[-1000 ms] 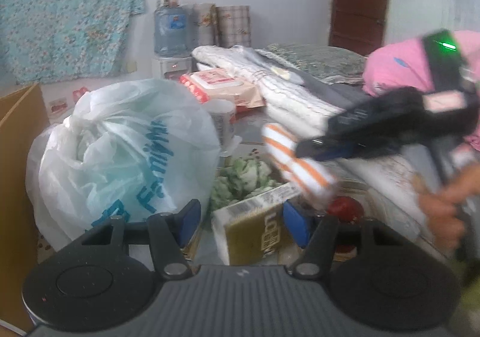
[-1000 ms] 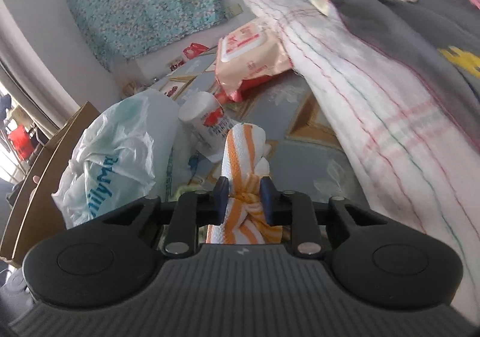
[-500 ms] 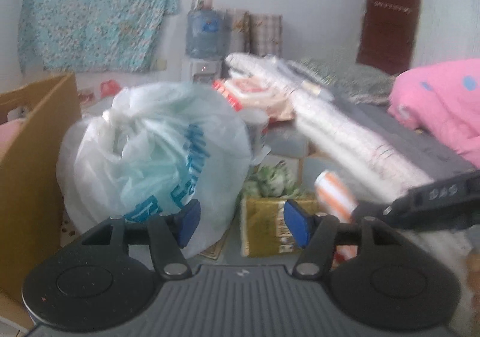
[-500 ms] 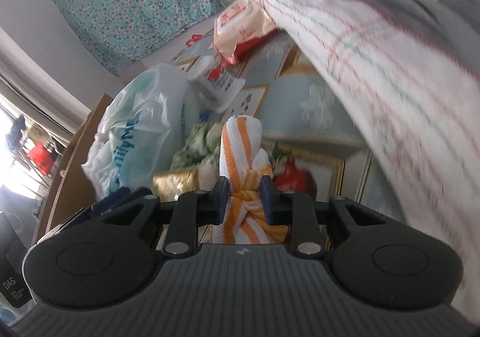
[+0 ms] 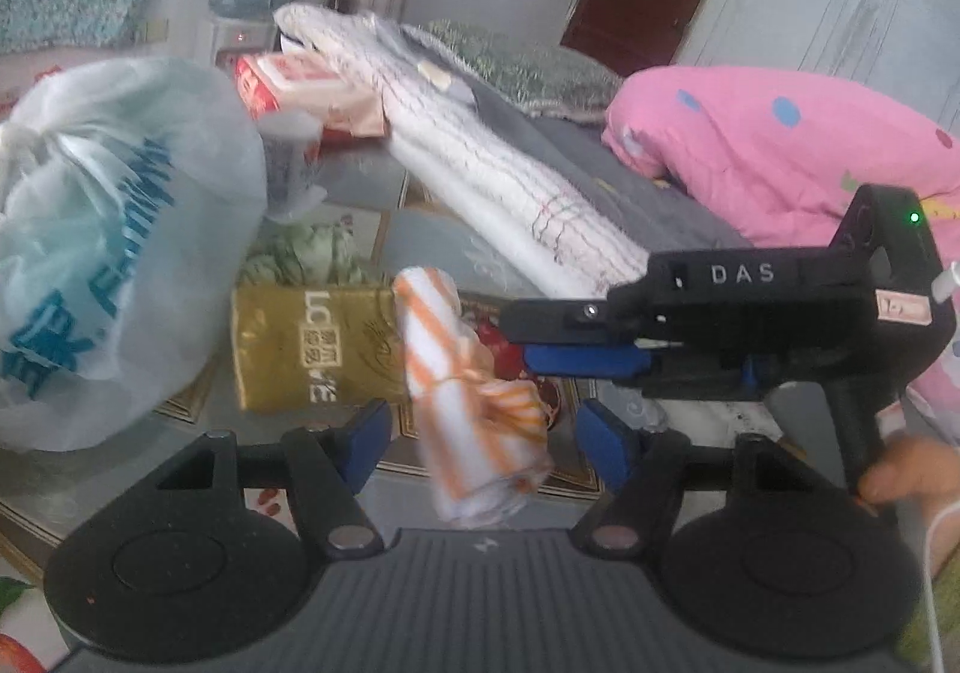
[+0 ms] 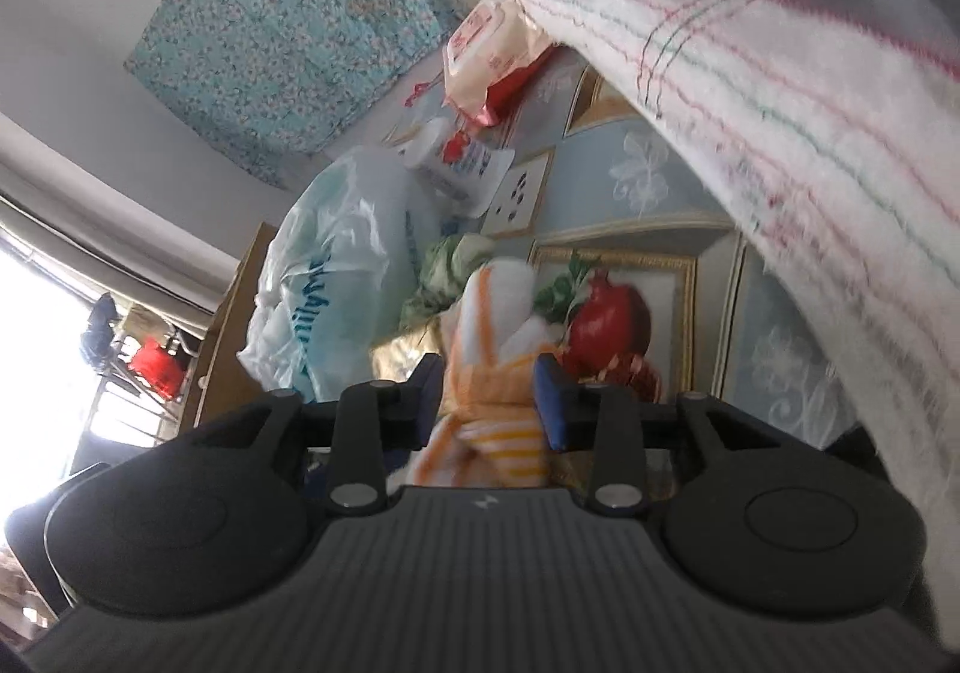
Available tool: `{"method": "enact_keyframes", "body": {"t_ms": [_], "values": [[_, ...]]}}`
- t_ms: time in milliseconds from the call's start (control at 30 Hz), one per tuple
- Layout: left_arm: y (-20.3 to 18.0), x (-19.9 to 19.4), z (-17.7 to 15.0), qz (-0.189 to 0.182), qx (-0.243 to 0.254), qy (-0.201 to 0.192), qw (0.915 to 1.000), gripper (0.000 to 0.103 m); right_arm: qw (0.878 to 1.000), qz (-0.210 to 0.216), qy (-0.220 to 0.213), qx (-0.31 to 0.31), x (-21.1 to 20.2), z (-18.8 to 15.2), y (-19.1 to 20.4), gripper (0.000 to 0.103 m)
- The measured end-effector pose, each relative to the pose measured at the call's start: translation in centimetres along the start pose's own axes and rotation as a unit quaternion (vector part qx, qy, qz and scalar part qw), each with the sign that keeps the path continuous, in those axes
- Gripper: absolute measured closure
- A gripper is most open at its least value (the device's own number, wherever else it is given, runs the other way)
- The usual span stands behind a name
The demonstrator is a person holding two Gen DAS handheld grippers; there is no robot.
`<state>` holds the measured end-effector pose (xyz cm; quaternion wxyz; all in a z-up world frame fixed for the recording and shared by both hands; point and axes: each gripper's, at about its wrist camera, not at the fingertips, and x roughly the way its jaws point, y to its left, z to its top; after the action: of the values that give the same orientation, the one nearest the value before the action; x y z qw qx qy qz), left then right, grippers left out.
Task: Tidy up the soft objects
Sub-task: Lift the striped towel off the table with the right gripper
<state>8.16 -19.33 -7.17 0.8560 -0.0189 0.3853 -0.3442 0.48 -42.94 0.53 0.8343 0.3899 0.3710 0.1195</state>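
An orange-and-white striped rolled towel point(image 5: 474, 397) hangs in the air between my left gripper's open fingers point(image 5: 480, 436), which do not touch it. My right gripper point(image 6: 489, 403) reaches in from the right in the left wrist view point(image 5: 528, 340). Its jaws have widened and sit loosely around the towel point(image 6: 492, 367); whether they still grip it I cannot tell. A long white checked towel point(image 5: 498, 181) and a dark grey cloth point(image 5: 576, 157) lie along the table, and a pink dotted quilt point(image 5: 780, 145) lies at the right.
A tied white plastic bag point(image 5: 102, 247) stands at the left. A gold tissue pack point(image 5: 312, 346) lies behind the towel, with a green soft bundle point(image 5: 300, 253), a wet-wipe pack point(image 5: 312, 91) and a white bottle point(image 6: 444, 157) further back. A cardboard box point(image 6: 222, 325) stands past the bag.
The right gripper has carried the striped towel down and left, between the left gripper's open fingers. Its jaws have opened wider around the towel. The left gripper has tilted and shifted.
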Motion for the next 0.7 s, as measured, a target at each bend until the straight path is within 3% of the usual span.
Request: {"method": "enact_keyframes", "body": {"t_ms": [400,567,700], "values": [[0.1,3.3,0.6,0.057,-0.008,0.045,0.9973,0.042,0.998,0.029,0.036,0.031,3.1,0.2,-1.5,0.062],[0.0,3.5,0.5,0.059,-0.002,0.037,0.9976,0.053,0.995,0.059,0.049,0.061,3.8,-0.4,-2.1,0.062],[-0.3,2.8,0.4,0.050,0.006,0.029,0.9983,0.055,0.995,0.073,0.037,0.060,3.1,-0.7,-1.9,0.062]]}}
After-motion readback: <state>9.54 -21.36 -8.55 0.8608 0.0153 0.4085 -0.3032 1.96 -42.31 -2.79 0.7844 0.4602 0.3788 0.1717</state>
